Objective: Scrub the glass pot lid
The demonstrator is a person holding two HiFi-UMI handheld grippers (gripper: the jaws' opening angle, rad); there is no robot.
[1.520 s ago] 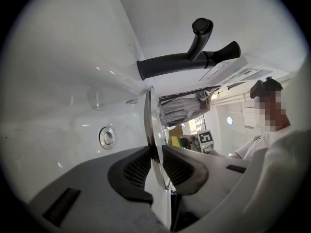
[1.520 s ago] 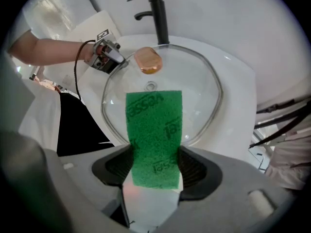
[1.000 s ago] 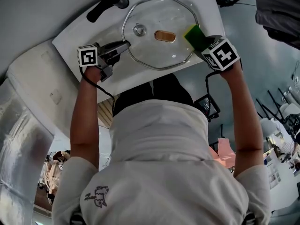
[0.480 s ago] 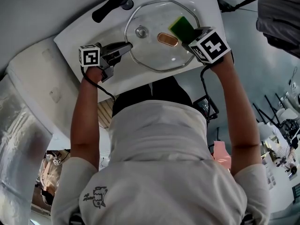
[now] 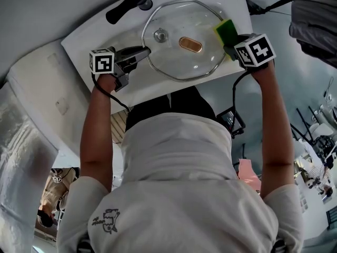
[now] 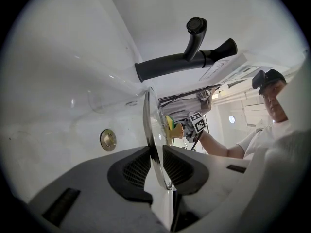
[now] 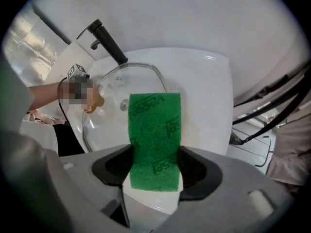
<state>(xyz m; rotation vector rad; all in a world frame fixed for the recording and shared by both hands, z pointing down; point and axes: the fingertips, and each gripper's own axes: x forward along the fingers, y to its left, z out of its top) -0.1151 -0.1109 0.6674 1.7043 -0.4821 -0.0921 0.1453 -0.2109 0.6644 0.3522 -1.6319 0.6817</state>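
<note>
A glass pot lid (image 5: 181,57) with a metal rim stands in the white sink (image 5: 84,44); its steel knob (image 5: 160,35) and an amber oval (image 5: 189,44) show through the glass. My left gripper (image 5: 143,50) is shut on the lid's left rim. In the left gripper view the rim (image 6: 151,130) runs edge-on between the pads of that gripper (image 6: 155,161). My right gripper (image 5: 231,41) is shut on a green and yellow sponge (image 5: 225,31), which rests at the lid's right edge. The right gripper view shows the sponge (image 7: 154,140) clamped in the gripper (image 7: 155,166), with the lid (image 7: 116,106) beyond.
A black faucet (image 5: 126,5) reaches over the sink's far left corner, close to the lid's top edge. A round brass fitting (image 6: 108,140) sits in the basin wall. Black cables (image 7: 272,96) hang past the sink's right edge. My own torso fills the lower head view.
The right gripper swept the sponge from the lid's right rim inward toward the amber oval, then back out to the right rim. The left gripper kept its hold on the rim.
</note>
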